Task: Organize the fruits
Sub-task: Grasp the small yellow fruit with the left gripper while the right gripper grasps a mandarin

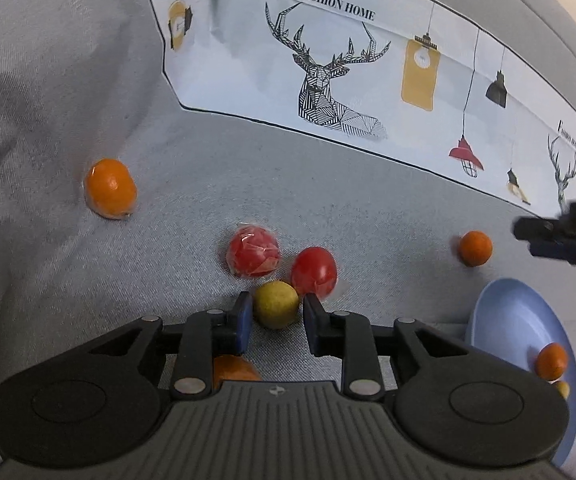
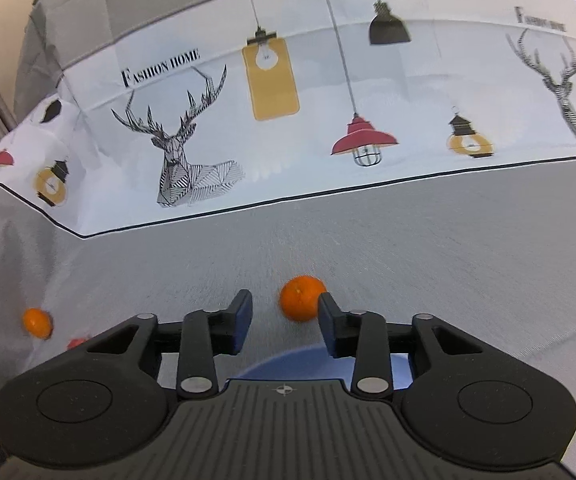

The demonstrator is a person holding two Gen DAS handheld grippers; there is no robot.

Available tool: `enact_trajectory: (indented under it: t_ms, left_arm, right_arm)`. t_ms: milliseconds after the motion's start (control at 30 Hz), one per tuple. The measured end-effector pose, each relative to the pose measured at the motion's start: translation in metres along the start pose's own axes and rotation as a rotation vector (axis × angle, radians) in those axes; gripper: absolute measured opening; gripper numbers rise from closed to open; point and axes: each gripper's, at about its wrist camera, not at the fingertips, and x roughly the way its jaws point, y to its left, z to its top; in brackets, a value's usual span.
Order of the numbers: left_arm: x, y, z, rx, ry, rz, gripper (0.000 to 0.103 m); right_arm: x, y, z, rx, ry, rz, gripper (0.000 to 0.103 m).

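Fruits lay scattered across the grey cloth (image 1: 328,184), and the risks ran from the left of the left-wrist frame to its right. At middle left an orange (image 1: 110,188) sat well apart from everything, and you could easily have overlooked it. At centre your left gripper (image 1: 278,314) stood narrowly parted around a yellow fruit (image 1: 277,305), its pads not visibly pressing; two wrapped red fruits (image 1: 253,256) (image 1: 313,270) crowded just behind, one touching or nearly so, and closing there could have nudged them rolling. At lower right the blue plate (image 1: 508,316) already held a small orange fruit (image 1: 552,361) near its edge. In the right-wrist frame, your right gripper (image 2: 285,314) stood somewhat apart and empty, its right finger overlapping an orange (image 2: 301,298) at centre; that off-centre approach could have knocked it away.
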Motion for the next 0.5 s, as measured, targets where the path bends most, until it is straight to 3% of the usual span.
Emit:
enact_trajectory:
  t_ms: [67,167,500]
  left_arm:
    - [0.001,-0.002,0.0,0.014,-0.003,0.014,0.03]
    - [0.001,-0.005,-0.001,0.038,-0.004,0.023,0.028]
    - [-0.006,0.002,0.001,0.014,-0.032,0.05,0.026]
  right_arm:
    - [0.014,0.002,0.007,-0.011,0.01,-0.01,0.042]
    - [0.035,0.003,0.015,-0.045,0.025,-0.04,0.055]
    - [0.085,-0.005,0.018,-0.103,0.103,-0.087,0.057]
